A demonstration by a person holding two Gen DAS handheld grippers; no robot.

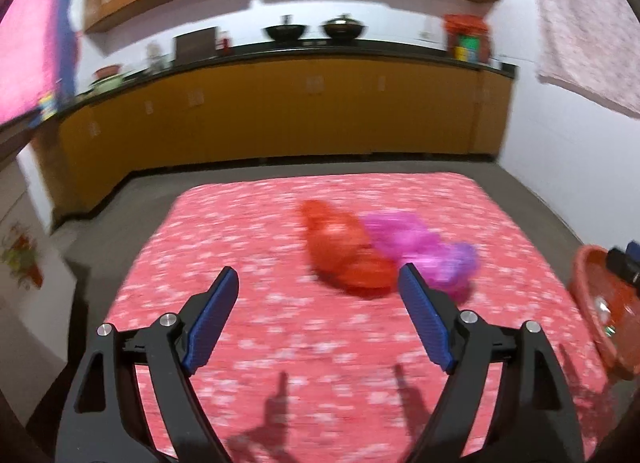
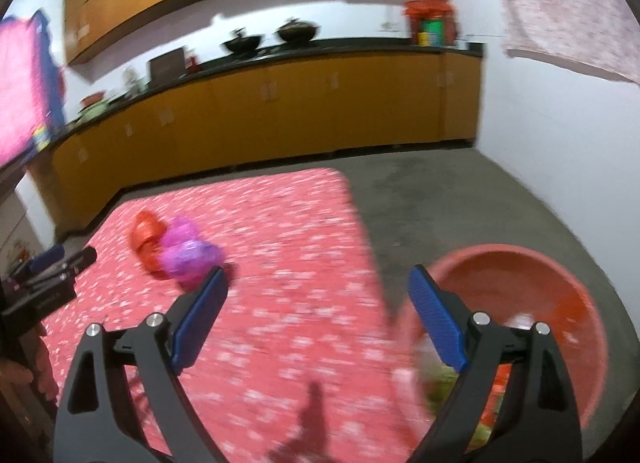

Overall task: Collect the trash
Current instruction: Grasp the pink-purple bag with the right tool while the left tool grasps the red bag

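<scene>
Two crumpled plastic bags lie together on a red floral cloth [image 1: 280, 323] spread over the floor: an orange-red bag [image 1: 344, 259] and a pink-purple bag [image 1: 424, 253], touching along their sides. They sit toward the far right part of the cloth, closer to its right edge than its left. Both pictures are blurred, so finer detail of the bags cannot be made out.

The left tool [image 1: 318, 303] hangs above the near half of the cloth with its blue-padded fingers [image 1: 212, 323] spread wide and nothing between them. Its right finger's tip overlaps the near edge of the pink-purple bag in the left wrist view; whether it touches cannot be told.

The right tool [image 2: 316, 299] is also spread wide and holds nothing. It sits over the cloth's right edge, its left finger above the cloth and its right finger in front of a round reddish tub [image 2: 560, 275]. The tub stands on the grey floor [image 2: 460, 199] just beside the cloth's right edge, with some greenish and pale scraps inside, too blurred to name.

Beyond the cloth's far edge runs a kitchen counter [image 1: 280, 51] with yellow-orange cabinets [image 1: 280, 115] below it and two dark woks [image 1: 316, 29] on top.
</scene>
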